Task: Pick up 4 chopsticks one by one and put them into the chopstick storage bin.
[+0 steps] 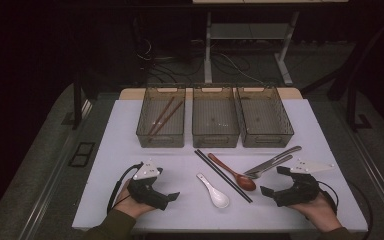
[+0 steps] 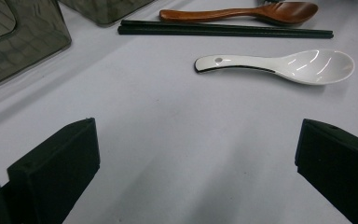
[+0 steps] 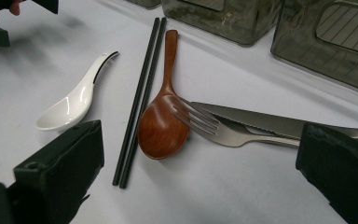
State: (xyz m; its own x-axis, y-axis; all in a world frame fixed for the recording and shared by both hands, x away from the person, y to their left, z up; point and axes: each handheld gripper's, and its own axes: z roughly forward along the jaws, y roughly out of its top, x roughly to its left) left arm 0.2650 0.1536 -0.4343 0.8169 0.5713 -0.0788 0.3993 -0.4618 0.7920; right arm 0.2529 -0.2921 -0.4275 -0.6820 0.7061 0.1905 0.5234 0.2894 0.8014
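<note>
A: Cutlery sorting, by the look of it. Three smoky see-through bins (image 1: 215, 122) sit in a row at the back of the white worktop (image 1: 105, 200); brown wooden chopsticks (image 1: 164, 117) lie slanted in the left bin (image 1: 161, 120), so prob. one type per bin.

B: Grippers?

A: Both released, nothing between the jaws. Left gripper (image 1: 172, 196) rests low at the front left, jaws spread wide and aimed at the white spoon (image 2: 279, 65). Right gripper (image 1: 267, 191) is at the front right, jaws apart, facing the metal pieces.

B: Where's the spoon exactly?

A: Flat on the worktop, front centre, between the two grippers, just beside the black chopsticks (image 1: 223, 175) but apart from them. Glossy ceramic, deep oval bowl facing up, short curved handle w/ a small hole near the end. I'd guess it's next, since it's nearest the left gripper.

B: Rest of the pile?

A: Black chopsticks are thin, matte, straight, laid as a tight pair on a diagonal. Wooden spoon (image 3: 164, 116) right next to them, reddish grain, smooth round bowl. Steel fork (image 3: 223, 128) has its tines resting over that bowl's edge; serrated knife (image 3: 261, 122) lies alongside the fork. Overlap means fork should prob. go before the wooden spoon.
</note>
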